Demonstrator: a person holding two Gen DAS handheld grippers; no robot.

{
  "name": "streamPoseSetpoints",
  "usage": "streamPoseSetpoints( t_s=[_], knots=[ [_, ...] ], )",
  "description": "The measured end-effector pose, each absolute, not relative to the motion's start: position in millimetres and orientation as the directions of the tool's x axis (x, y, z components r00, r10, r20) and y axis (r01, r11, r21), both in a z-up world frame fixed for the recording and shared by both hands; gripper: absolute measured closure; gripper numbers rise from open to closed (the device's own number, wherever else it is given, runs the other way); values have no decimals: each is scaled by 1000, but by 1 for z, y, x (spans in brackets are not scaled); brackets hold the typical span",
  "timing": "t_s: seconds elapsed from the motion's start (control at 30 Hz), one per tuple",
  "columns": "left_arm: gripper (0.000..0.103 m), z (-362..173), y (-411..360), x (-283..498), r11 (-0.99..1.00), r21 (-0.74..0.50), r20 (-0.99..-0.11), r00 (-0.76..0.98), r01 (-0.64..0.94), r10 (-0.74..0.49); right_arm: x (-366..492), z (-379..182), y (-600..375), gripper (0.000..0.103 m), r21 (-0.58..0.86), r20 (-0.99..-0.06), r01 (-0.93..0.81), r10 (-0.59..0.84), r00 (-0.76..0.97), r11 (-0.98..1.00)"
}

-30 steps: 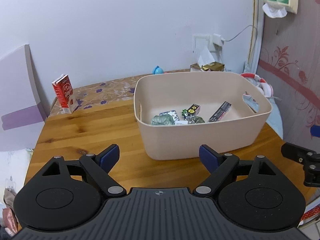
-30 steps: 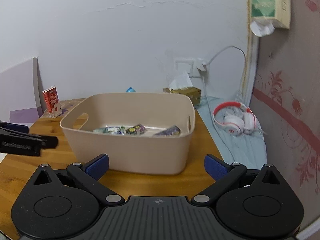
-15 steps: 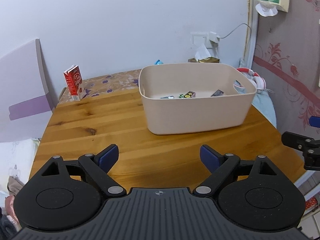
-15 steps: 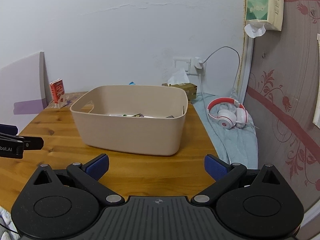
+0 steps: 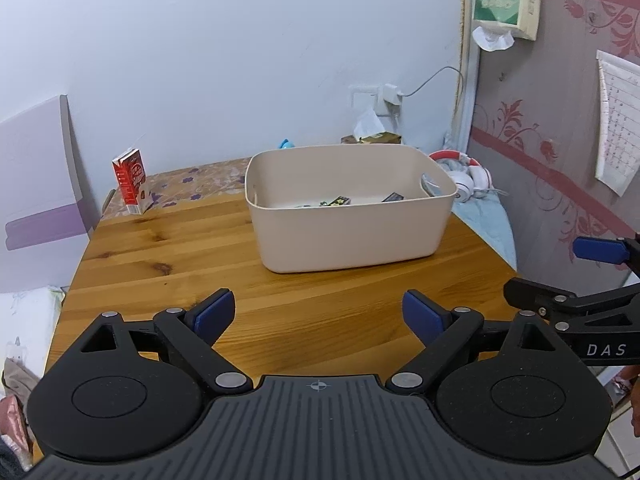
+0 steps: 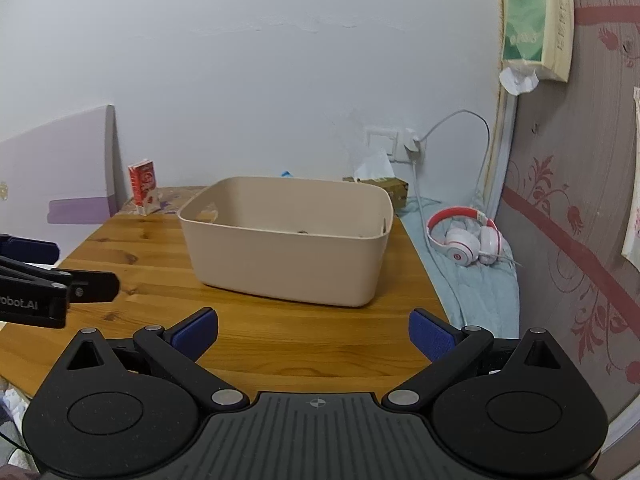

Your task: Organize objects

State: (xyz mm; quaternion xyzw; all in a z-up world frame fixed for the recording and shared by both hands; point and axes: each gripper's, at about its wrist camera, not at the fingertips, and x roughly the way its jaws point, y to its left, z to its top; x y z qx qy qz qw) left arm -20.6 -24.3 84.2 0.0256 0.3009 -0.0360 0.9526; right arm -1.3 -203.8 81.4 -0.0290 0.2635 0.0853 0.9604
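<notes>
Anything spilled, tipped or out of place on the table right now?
Nothing stands out. The beige bin sits upright on the wooden table with small packets inside, and the red carton stands upright at the far edge.

Two wrist cameras look forward from the near edge of the desk (image 5: 168, 248), left and right, both facing the beige bin (image 5: 348, 236) and back wall.

Small packets (image 5: 338, 201) inside beige bin (image 5: 348, 240)
</notes>
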Motion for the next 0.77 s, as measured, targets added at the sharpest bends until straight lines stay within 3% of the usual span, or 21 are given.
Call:
streamPoseSetpoints(
  t_s=[0.77],
  knots=[
    [10,83,-18,-22,995,18,-580,812,93,-66,-5,82,-201,0,-12,-514,-193,160,843,981]
  ],
)
